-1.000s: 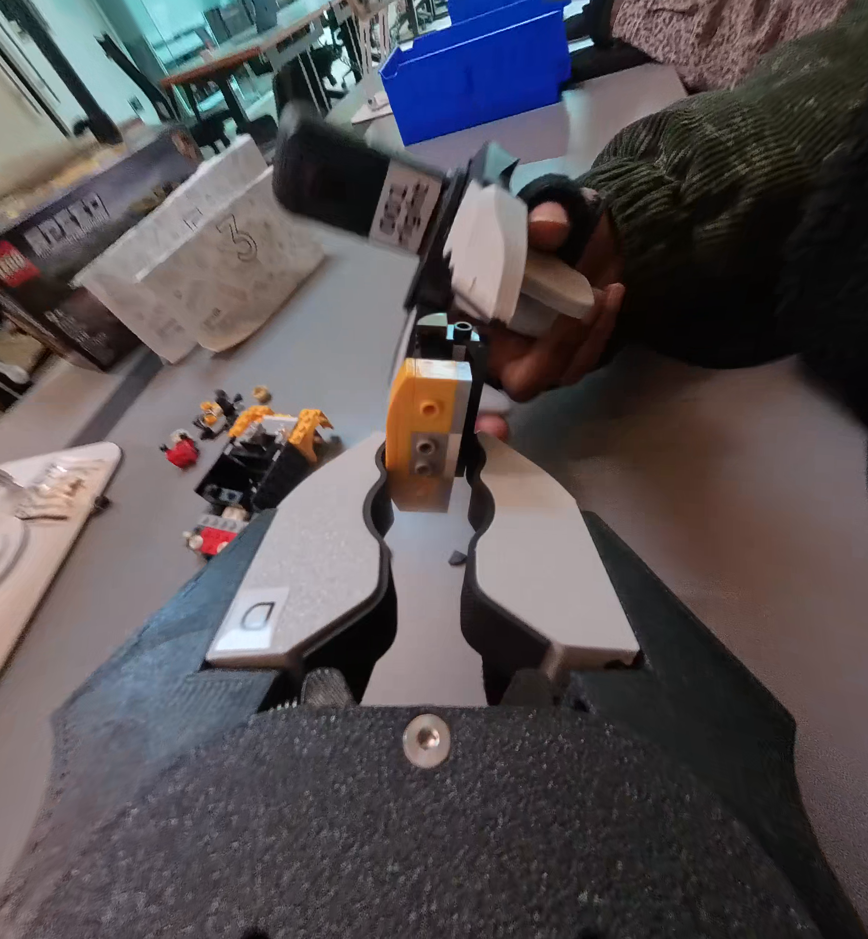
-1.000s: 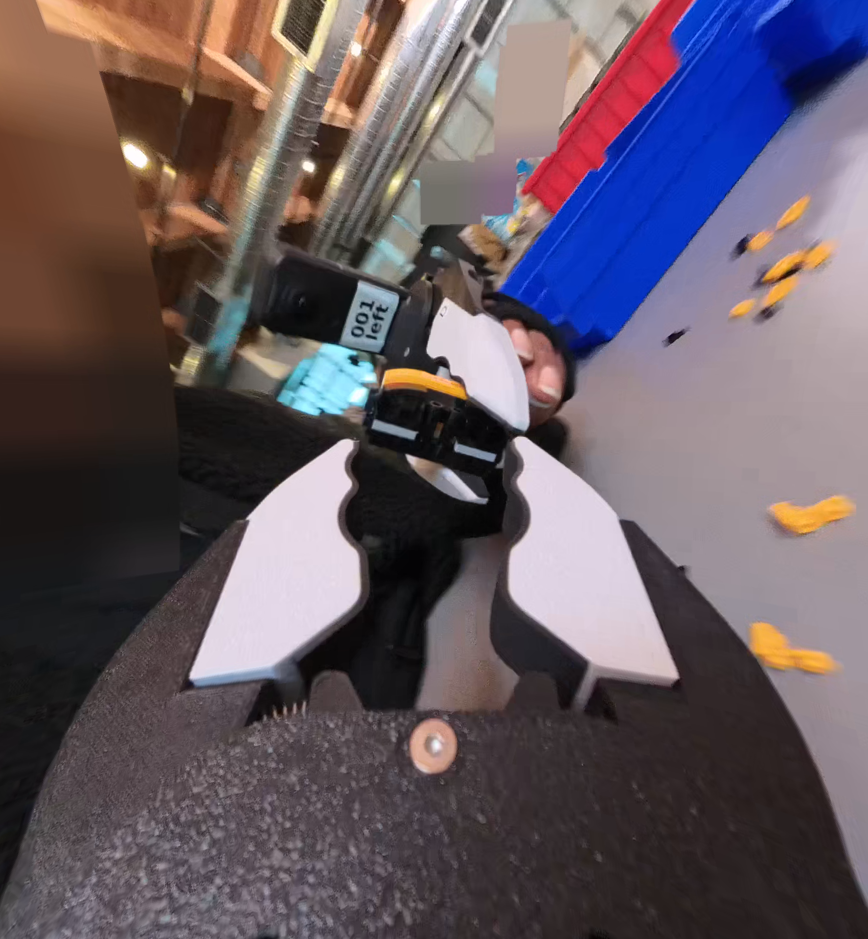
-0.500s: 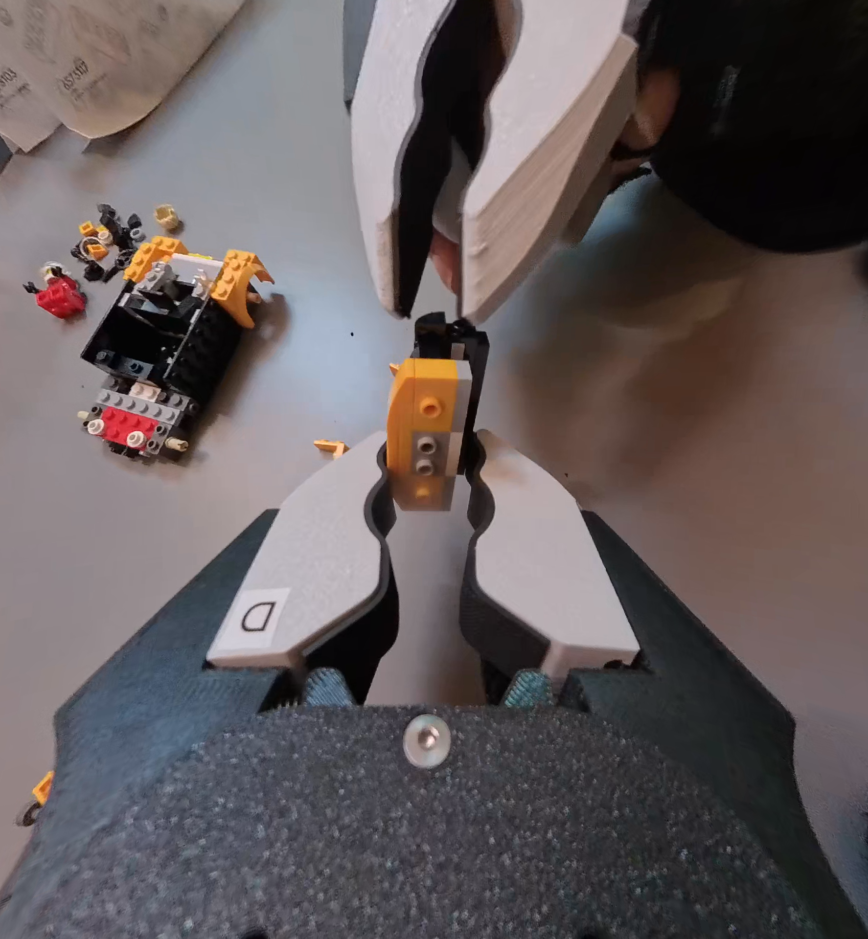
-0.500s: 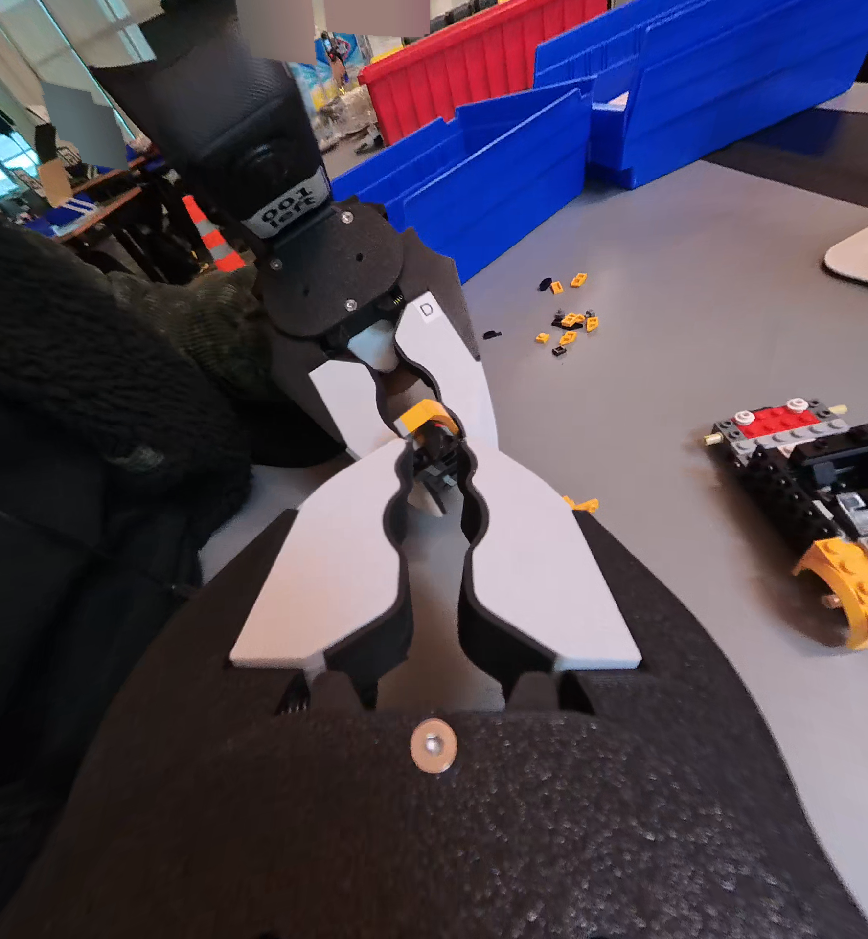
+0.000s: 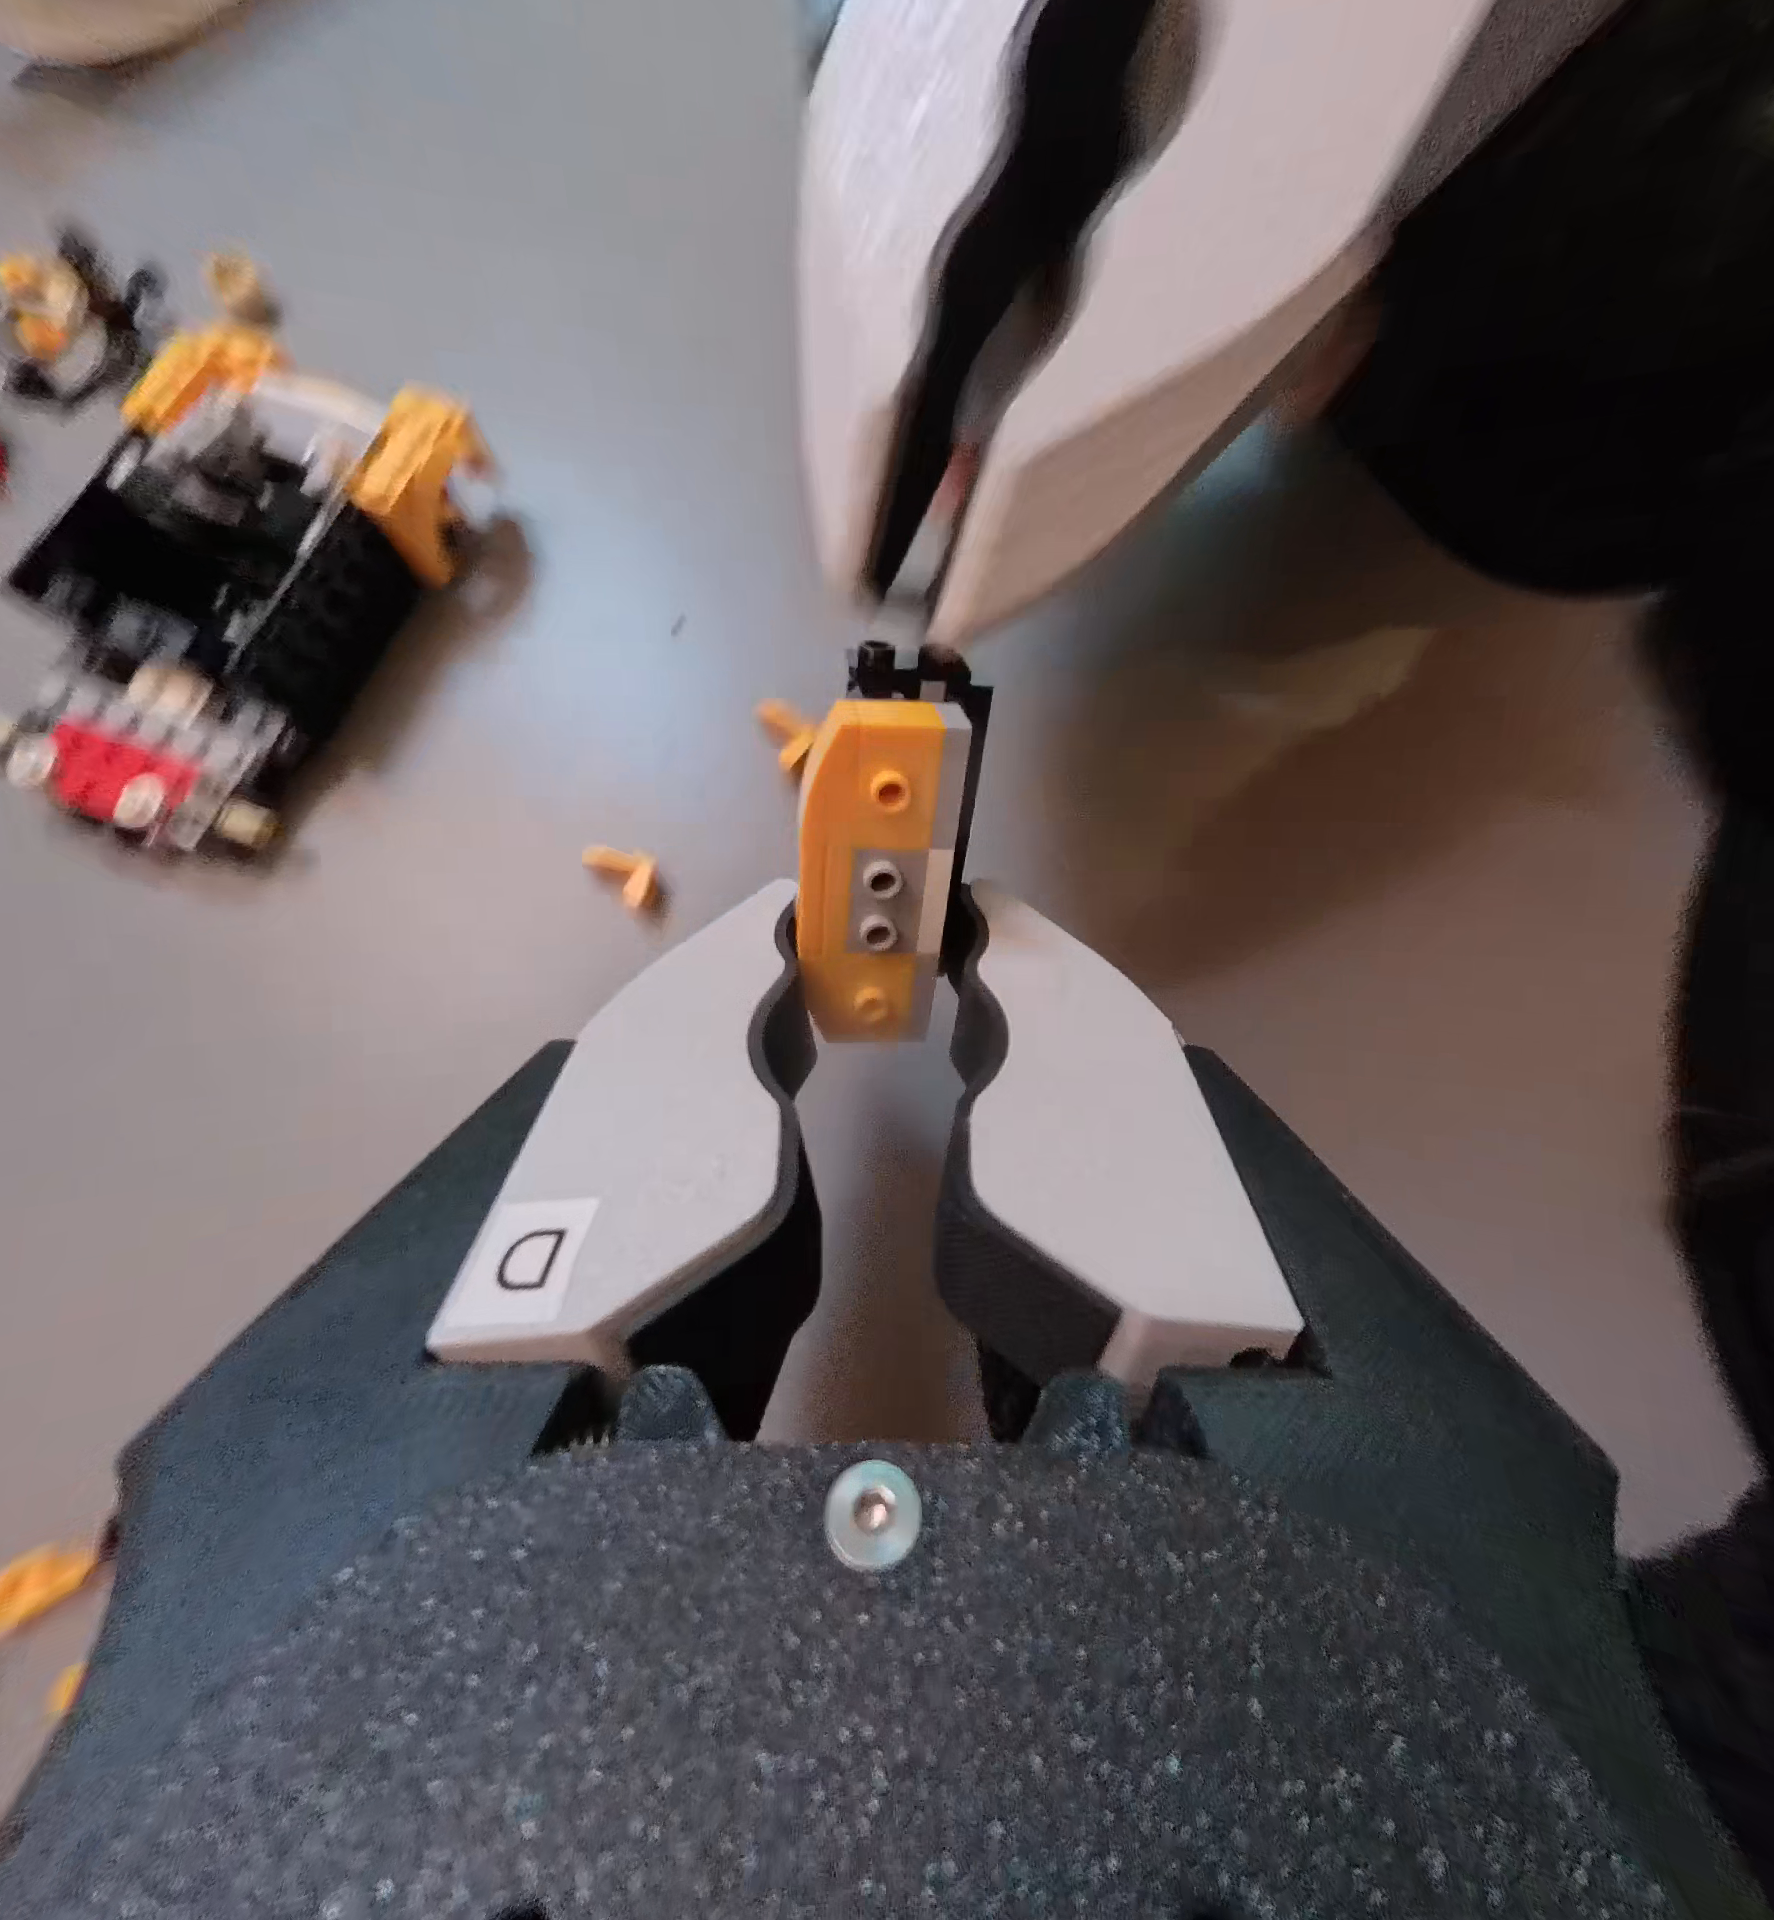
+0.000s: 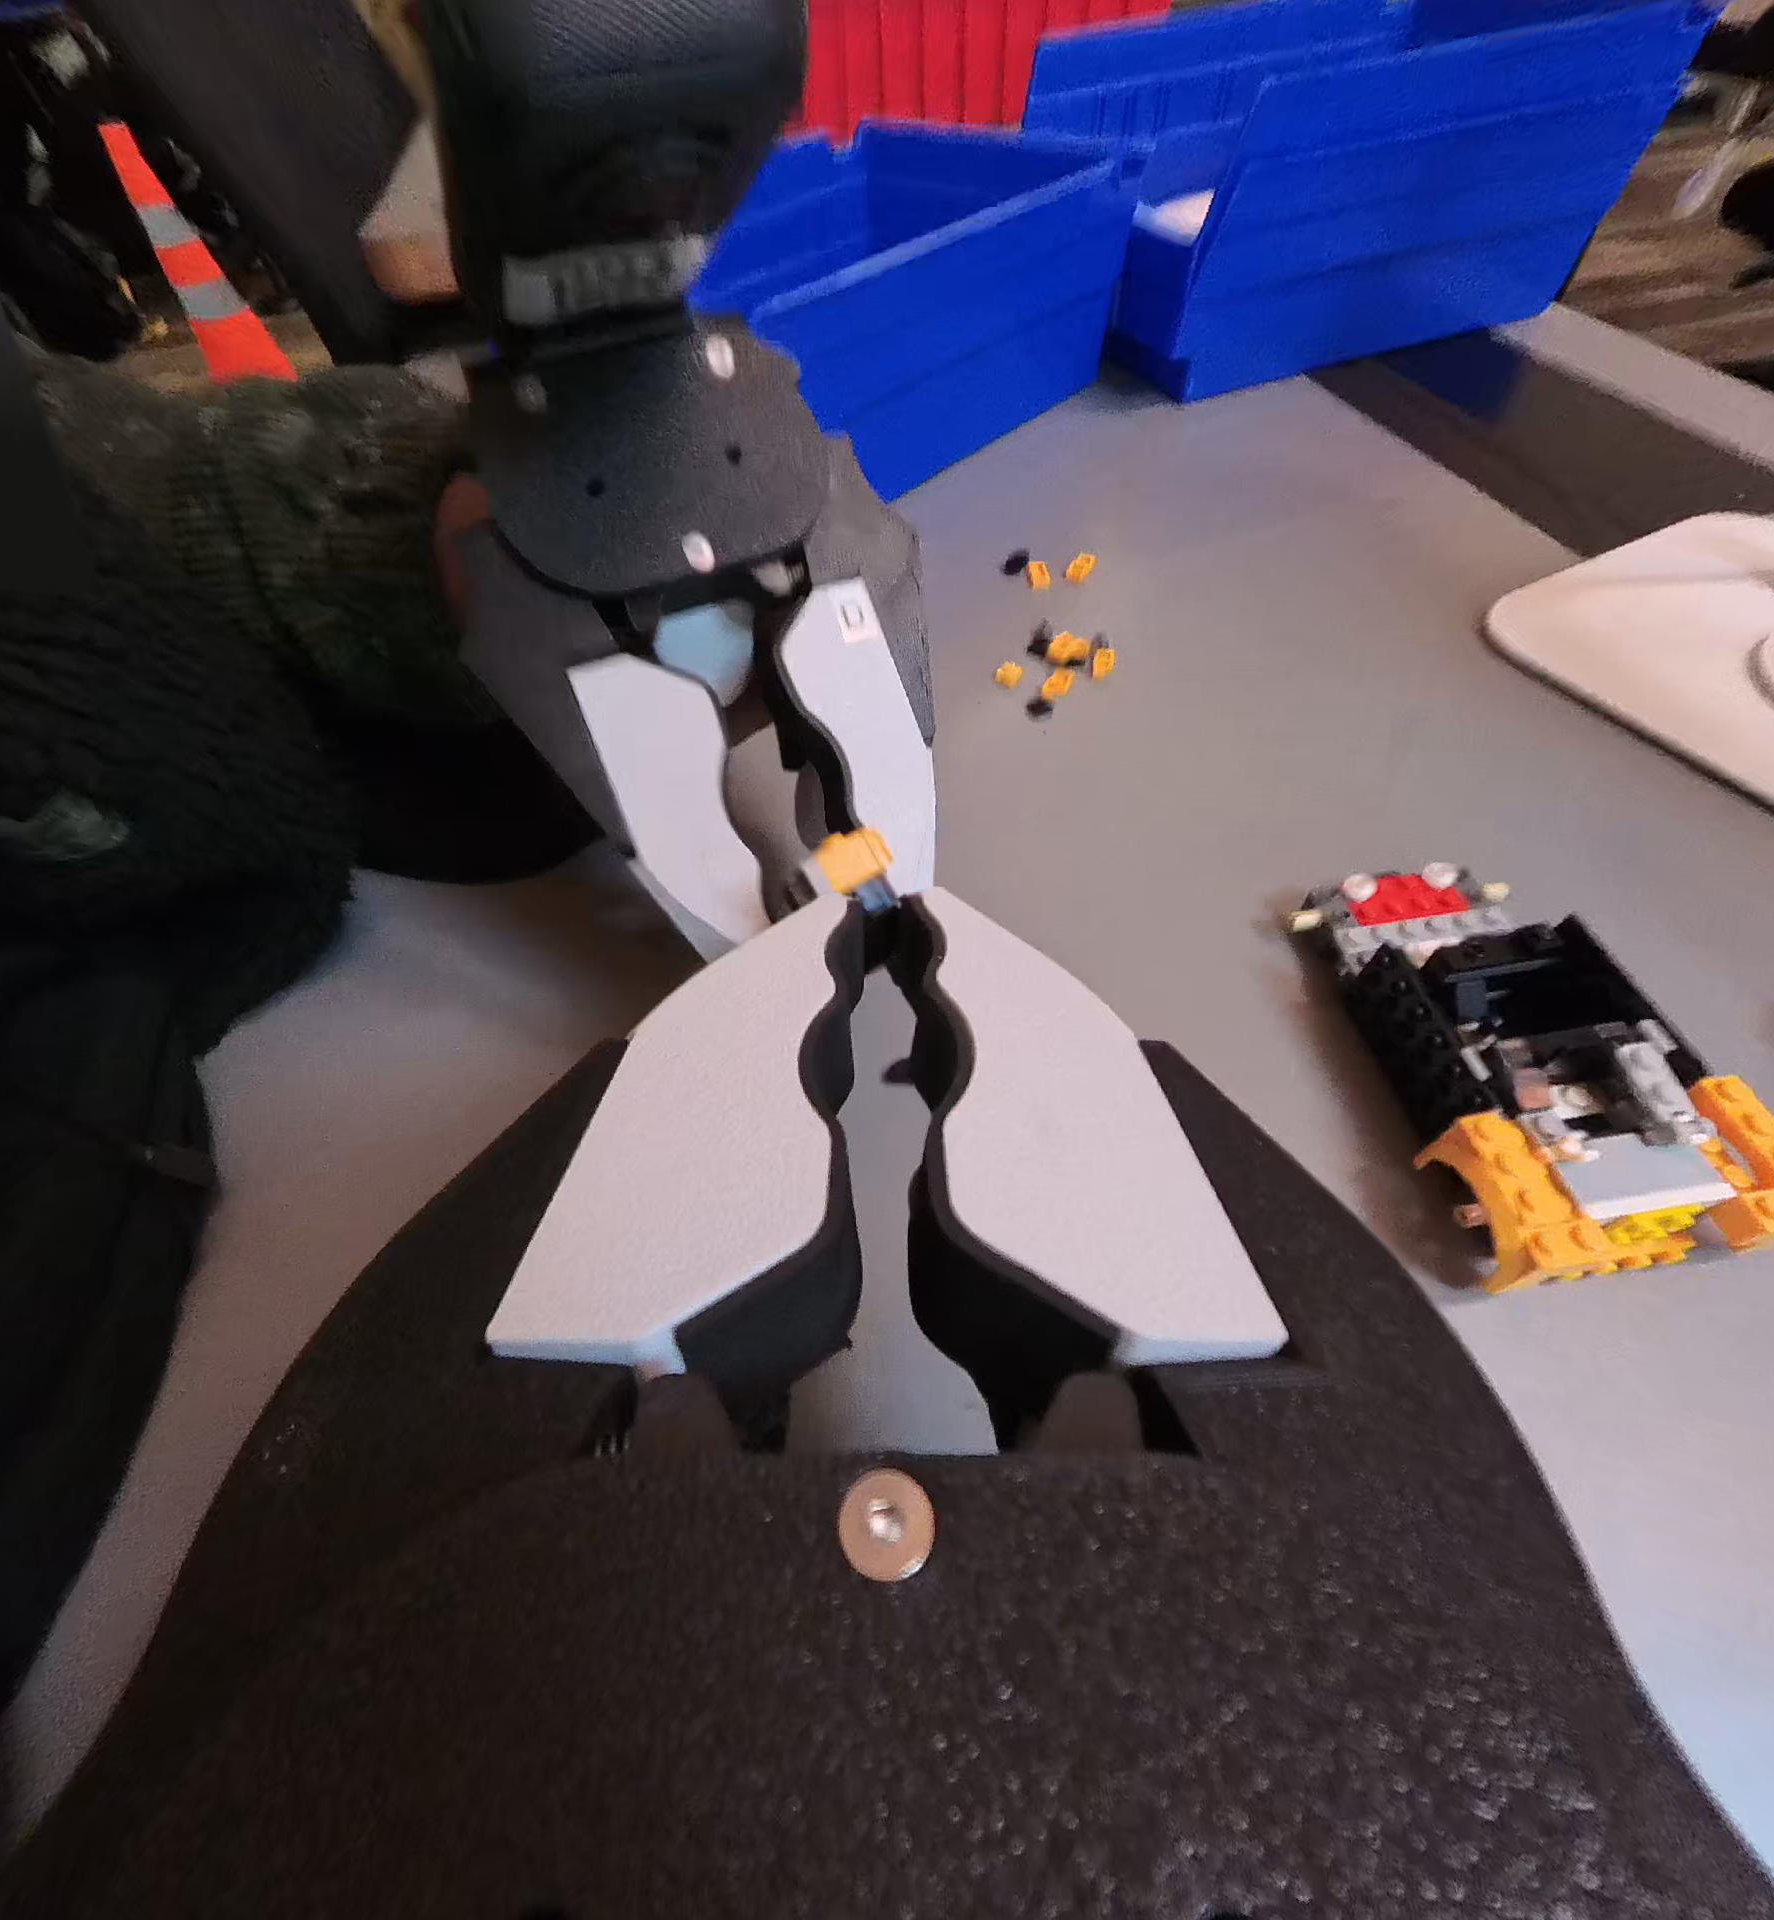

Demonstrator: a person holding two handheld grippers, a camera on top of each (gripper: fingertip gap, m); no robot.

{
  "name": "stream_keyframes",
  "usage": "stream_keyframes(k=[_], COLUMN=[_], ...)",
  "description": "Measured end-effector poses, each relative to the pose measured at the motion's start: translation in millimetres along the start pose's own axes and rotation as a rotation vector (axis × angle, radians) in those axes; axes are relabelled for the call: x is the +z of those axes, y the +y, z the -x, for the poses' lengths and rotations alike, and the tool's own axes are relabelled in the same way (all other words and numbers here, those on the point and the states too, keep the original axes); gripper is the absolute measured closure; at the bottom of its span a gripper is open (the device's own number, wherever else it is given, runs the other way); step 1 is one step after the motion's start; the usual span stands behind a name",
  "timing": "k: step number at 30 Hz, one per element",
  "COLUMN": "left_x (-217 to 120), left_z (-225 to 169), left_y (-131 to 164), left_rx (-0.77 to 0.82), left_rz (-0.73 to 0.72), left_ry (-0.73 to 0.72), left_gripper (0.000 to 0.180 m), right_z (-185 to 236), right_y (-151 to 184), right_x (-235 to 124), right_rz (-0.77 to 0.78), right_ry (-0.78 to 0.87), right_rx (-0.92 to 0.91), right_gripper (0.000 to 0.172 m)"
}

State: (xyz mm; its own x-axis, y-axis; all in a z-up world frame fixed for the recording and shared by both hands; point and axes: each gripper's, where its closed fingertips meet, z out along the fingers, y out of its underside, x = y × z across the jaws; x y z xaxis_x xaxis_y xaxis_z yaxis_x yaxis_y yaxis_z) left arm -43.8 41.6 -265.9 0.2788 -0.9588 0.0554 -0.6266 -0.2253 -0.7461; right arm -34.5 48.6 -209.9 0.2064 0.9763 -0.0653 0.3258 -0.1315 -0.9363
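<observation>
Left gripper [image 5: 878, 935] clamps orange brick block [image 5: 878, 852], upright between tips; right gripper [image 6: 888, 914], nearly closed, apparently pinches its far end.

**Count of things on the worktop**

Two grippers [image 6: 888, 914] [image 6: 821, 862]. One small orange, grey and black brick assembly [image 5: 878, 862]. One larger black, orange and red brick vehicle [image 6: 1548, 1091] at 3 o'clock. At least two blue bins [image 6: 1382, 229] at 1 o'clock. One orange cone [image 6: 197, 270]. Small loose orange pieces [image 6: 1059, 649]: too blurred to count.
</observation>
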Motion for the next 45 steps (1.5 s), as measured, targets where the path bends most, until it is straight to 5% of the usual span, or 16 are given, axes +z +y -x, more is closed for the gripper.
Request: stream_keyframes(k=[2,4,14,28,45], left_x=[-0.4,-6.1,-6.4,6.1,-0.5], left_z=[17.4,16.9,2.2,-4.3,-11.0], left_y=[22.5,18.0,4.4,21.6,1.1], left_rx=[0.008,-0.034,-0.091,-0.051,0.114], left_rz=[0.088,0.029,-0.043,0.066,-0.053], left_ry=[-0.071,-0.045,0.066,0.069,0.032], left_gripper=[0.156,0.157,0.156,0.157,0.153], right_z=[-6.5,-14.9,3.0,3.2,17.3], right_y=[-16.7,-22.1,41.2,23.1,19.9], right_x=[-15.1,-26.8,21.3,14.5,15.6], right_rz=[-0.091,-0.110,0.189,0.084,0.055], right_ry=[0.009,0.041,-0.005,-0.002,-0.069], right_rx=[0.023,0.021,-0.093,-0.088,-0.121], right_gripper=[0.166,0.166,0.154,0.136,0.152])
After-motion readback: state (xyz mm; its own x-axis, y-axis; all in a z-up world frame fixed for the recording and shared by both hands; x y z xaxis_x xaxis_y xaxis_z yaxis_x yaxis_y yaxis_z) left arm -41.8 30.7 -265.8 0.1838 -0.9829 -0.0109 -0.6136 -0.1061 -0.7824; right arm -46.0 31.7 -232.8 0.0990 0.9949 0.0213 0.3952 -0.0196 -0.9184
